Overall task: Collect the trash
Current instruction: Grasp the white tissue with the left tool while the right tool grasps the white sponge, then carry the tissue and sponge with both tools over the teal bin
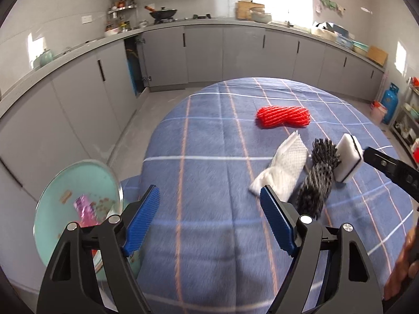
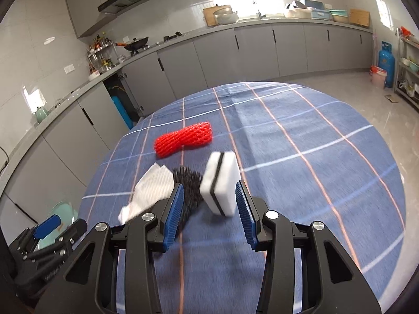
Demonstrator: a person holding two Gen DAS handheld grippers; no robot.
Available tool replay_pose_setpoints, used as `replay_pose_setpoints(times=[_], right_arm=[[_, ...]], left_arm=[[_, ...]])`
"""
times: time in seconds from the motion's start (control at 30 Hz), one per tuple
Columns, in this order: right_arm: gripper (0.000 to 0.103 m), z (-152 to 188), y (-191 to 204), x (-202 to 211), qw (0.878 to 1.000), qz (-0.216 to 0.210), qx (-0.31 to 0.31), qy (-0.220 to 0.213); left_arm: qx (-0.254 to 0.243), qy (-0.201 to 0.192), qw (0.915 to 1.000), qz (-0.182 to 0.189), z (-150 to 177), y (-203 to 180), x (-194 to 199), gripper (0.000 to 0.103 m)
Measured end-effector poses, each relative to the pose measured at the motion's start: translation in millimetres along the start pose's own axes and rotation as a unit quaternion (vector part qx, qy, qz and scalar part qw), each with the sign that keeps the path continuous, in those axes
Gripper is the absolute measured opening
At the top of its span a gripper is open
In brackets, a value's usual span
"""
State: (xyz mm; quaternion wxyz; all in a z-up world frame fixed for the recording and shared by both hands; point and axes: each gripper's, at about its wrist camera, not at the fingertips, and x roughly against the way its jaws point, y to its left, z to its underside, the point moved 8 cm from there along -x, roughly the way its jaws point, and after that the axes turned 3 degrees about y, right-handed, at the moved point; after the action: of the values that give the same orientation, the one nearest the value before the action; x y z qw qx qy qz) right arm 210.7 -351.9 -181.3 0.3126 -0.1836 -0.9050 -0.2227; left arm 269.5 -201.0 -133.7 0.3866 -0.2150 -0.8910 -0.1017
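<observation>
Lying Across the Checked Counter: Four Pieces of Trash

Lying together near the right side of the counter (image 1: pixel 204 172), three pieces of trash are seen side by side. A white sponge (image 2: pixel 220 183) with a black stripe through its middle is tilted up on edge; just left of it a black-and-grey speckled net sleeve (image 1: pixel 318 175) is laid, and next to that, touching it, a white foam net sleeve (image 1: pixel 281 168). A red foam net sleeve (image 1: pixel 282 116) is set apart from the three, farther out on the blue checked cloth.

The white sponge is framed between the fingers (image 2: pixel 176 216) of the right gripper (image 2: pixel 209 206), which are held partly apart; the blue pads do not appear to be pressed on it, though motion blur leaves the contact on the right pad uncertain. The speckled sleeve is partly covered by the left finger of that gripper.

The left gripper (image 1: pixel 209 209) is held wide apart over bare cloth, with nothing between its fingers; its right finger overlaps the near end of the white sleeve. The tip of the right gripper is seen from the left wrist view at the sponge's far side.

Beyond the counter's left edge, a pale green bin (image 1: pixel 76 204) is seen below, with a pink wrapper (image 1: pixel 85 208) and scraps inside. Grey kitchen cabinets (image 1: pixel 204 52), a wok (image 1: pixel 162 13) and a blue gas cylinder (image 1: pixel 390 103) are ranged around the room.
</observation>
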Motion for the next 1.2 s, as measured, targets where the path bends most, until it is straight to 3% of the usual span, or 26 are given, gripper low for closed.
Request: replay_pose_setpoints(times=[0.1,0.17,0.47,0.53,0.57,0.67,0.7,0.8,1.1,1.2], right_arm=[[0.042,-4,-2,-22,1.0,0.004,-0.004,0.025],[0.029,-3,-5,-31,0.999,0.004,-0.008,0.042],[0.025,5,-33,-2,0.999,-0.018,-0.036,0.025],[0.025,7,-38,6,0.999,-0.018,-0.038,0.02],[0.025,7,-40,9,0.999,-0.016,-0.039,0.018],[0.025,6,-46,16,0.999,-0.015,-0.046,0.01],[0.025,6,-46,17,0.999,-0.016,-0.049,0.01],[0.025,7,-43,21,0.999,-0.019,-0.05,0.01],[0.025,1,-19,50,0.999,-0.03,-0.033,-0.03],[0.025,4,-3,54,0.998,-0.042,-0.019,-0.031]], left_arm=[[-0.003,0.005,0.9997,0.022,-10,-9,-16,0.077],[-0.009,0.009,0.9992,0.038,-14,-16,-27,0.077],[-0.032,0.037,0.9952,0.085,-18,-59,-63,0.077],[-0.048,0.059,0.9935,0.085,-14,-73,-73,0.071],[-0.049,0.07,0.9924,0.089,-12,-77,-76,0.063],[-0.042,0.09,0.9903,0.098,-6,-83,-82,0.049],[-0.045,0.086,0.9904,0.098,-7,-85,-80,0.034],[-0.036,0.078,0.9906,0.107,-6,-87,-72,0.021],[0.001,0.019,0.9938,0.11,-8,-53,-12,0.02],[0.008,-0.002,0.9961,0.088,-8,-34,10,0.02]])
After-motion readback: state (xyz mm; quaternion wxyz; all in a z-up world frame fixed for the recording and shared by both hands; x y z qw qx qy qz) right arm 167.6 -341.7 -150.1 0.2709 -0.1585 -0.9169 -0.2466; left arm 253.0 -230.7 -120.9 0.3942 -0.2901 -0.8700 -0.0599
